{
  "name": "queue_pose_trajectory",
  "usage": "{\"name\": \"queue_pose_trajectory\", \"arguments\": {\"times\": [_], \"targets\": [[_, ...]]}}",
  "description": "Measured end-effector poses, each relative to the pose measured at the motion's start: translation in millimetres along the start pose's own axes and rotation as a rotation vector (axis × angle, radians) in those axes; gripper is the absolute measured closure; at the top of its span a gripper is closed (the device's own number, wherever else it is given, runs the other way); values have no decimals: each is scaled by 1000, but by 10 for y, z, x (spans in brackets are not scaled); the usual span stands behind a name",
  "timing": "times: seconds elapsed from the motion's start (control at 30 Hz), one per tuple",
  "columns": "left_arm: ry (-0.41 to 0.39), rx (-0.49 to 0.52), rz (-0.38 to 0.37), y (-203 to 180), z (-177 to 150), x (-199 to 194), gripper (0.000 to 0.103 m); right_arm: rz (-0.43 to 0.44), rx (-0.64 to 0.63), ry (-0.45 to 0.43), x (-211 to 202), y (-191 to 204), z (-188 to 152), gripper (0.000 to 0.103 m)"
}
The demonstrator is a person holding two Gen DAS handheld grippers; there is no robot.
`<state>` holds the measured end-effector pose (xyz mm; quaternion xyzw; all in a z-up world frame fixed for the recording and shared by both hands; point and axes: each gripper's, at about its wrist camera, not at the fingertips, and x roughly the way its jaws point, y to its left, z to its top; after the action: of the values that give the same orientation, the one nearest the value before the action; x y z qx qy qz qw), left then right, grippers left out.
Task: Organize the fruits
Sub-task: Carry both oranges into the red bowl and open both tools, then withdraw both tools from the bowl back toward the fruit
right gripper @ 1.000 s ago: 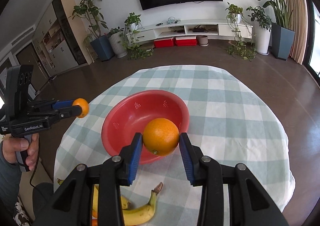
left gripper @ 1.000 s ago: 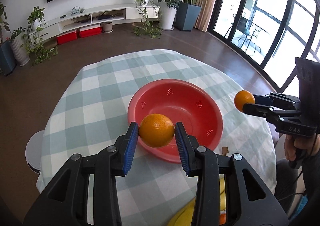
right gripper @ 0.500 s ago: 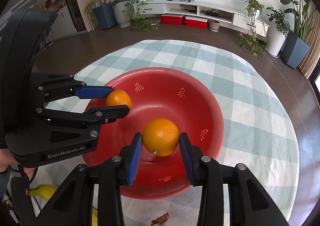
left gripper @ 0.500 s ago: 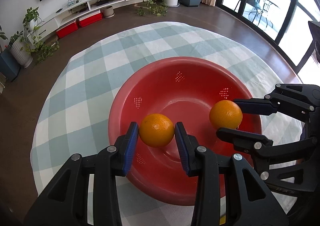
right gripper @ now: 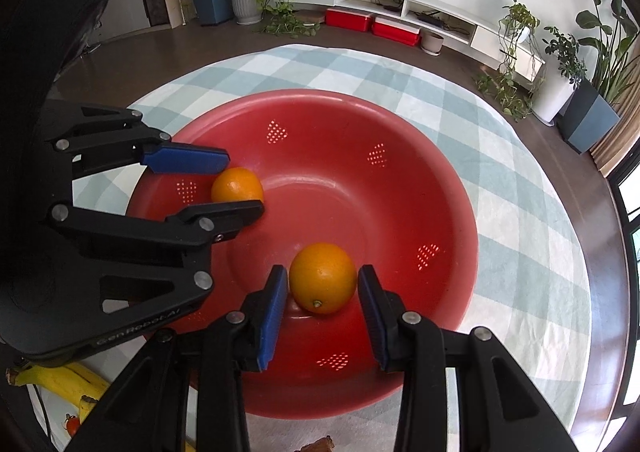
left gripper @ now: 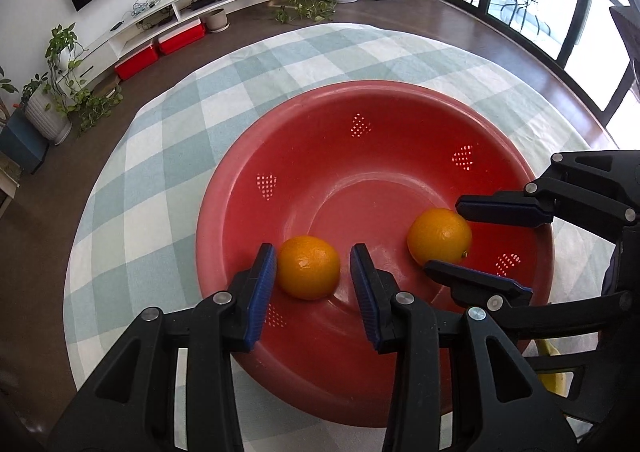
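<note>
Two oranges, both low inside the red bowl (left gripper: 400,100), each between the fingers of one gripper.

Left orange (left gripper: 308,267): near-round, no clear long axis. A small dimple shows on its upper face, turned toward the camera. Sits over the bowl's near-left inner slope. Whether it rests on the bowl or hangs just above cannot be told.

Right orange (right gripper: 322,278): slightly wider than tall. Stem scar faces down and toward the camera, at the fruit's lower edge. It sits by the bowl's near floor; contact with the floor is not clear.

Left gripper (left gripper: 313,272): fingers set narrow, blue pads on either side of the left orange. The left pad touches the peel; a thin gap seems to show at the right pad, so a firm clamp cannot be confirmed from this view. In the right wrist view the same fruit (right gripper: 237,185) sits tight between its two fingers.

Right gripper (right gripper: 322,284): fingers also narrow, blue pads flanking the right orange, close to the peel on both sides. From the left wrist view the fruit (left gripper: 439,235) lies between its upper and lower fingers.

Bowl: one, round, red plastic, with clusters of small drain holes in the wall. Contents: the two oranges only.

Worktop (left gripper: 168,156): round, under a pale green and white checked cloth. Bowl stands on it.

Bananas (right gripper: 60,378): yellow, at the near left edge of the worktop, outside the bowl, partly hidden. At least two; exact count not clear.
</note>
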<state>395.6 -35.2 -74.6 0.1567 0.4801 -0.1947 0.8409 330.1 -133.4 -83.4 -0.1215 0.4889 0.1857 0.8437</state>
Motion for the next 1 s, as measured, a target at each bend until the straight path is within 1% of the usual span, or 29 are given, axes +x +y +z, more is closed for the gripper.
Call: {"name": "queue_pose_trajectory", "arguments": {"times": [0.17,0.3,0.37,0.43,0.5,0.53,0.57,0.6,0.63,0.67,0.73,0.77,0.83,0.93,1.0], "targets": [[-6,3,1,-12,-9,-24,66,0,7,-9,-12,-3,-8,63],[-11,0,-7,-15,-25,-60,64,-5,16,-16,-26,-34,-4,62],[-22,-2,-1,-14,-36,-111,58,-9,32,-24,-67,-62,-5,58],[-47,-4,6,-1,-51,-206,47,-5,51,-42,-140,-89,-4,58],[-73,-6,6,14,-68,-324,43,-4,61,-76,-259,-108,-18,57],[-88,-3,12,19,-83,-394,42,-7,63,-99,-341,-110,-34,51],[-102,0,21,18,-107,-479,42,-8,68,-125,-425,-118,-56,44],[-118,1,29,26,-135,-564,39,-3,74,-153,-520,-124,-90,39],[-133,-2,32,38,-172,-657,36,4,83,-183,-625,-131,-135,32],[-150,-7,30,51,-220,-761,34,13,94,-211,-737,-138,-194,26],[-197,-23,22,79,-361,-996,24,35,110,-263,-947,-146,-340,21],[-221,-32,18,91,-449,-1116,22,42,115,-286,-1046,-144,-430,17],[-257,-56,13,103,-656,-1326,14,43,129,-324,-1216,-124,-626,12],[-301,-97,-6,88,-1049,-1585,12,66,155,-364,-1394,-70,-948,12],[-313,-124,-34,58,-1337,-1713,10,68,182,-380,-1471,-37,-1160,12]]}}
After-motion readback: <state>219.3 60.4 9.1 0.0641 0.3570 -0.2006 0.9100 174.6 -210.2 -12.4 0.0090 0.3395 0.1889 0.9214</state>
